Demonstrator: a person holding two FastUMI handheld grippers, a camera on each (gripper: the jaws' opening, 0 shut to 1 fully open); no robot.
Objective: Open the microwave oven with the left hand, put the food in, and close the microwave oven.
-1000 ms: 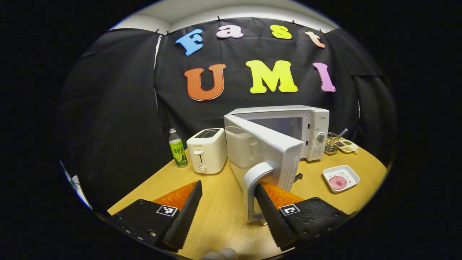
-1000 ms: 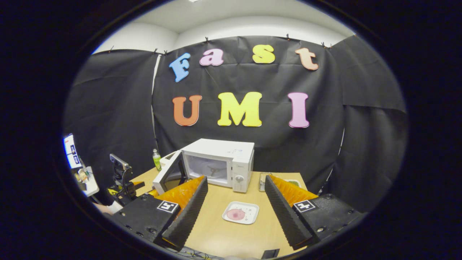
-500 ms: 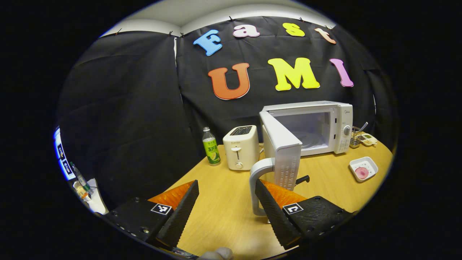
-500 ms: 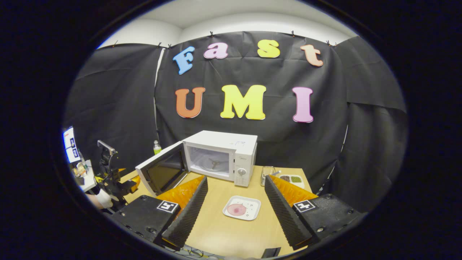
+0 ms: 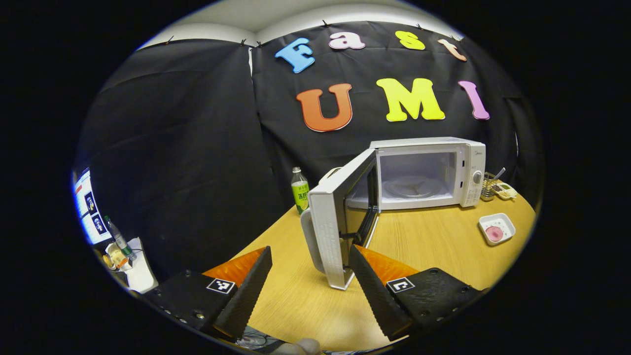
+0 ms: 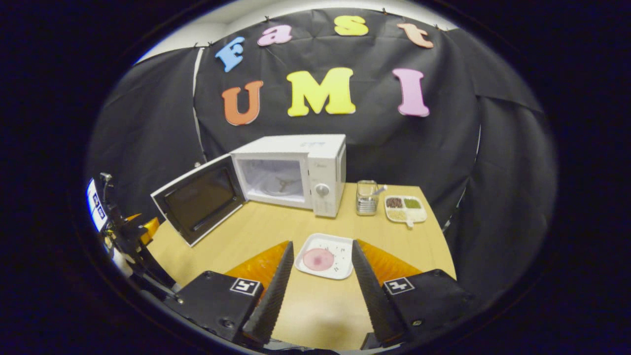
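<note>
Wooden table point(image 6: 276, 231) under white microwave point(image 6: 291, 170), door point(image 6: 197, 199) swung wide; both grippers' jaws spread, empty.

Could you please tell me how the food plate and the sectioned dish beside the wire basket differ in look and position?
The food plate is square, holds one pink round piece, and sits at the table's near side, between the right gripper's open jaws. The sectioned dish is divided into compartments with dark, green and pale fillings, and sits farther back beside the wire basket. Both are white, shallow, and rest flat on the table.

Both views face the microwave point(image 5: 424, 170) (left gripper view from beside its door point(image 5: 340, 222)), sharing the table point(image 6: 276, 231).
</note>
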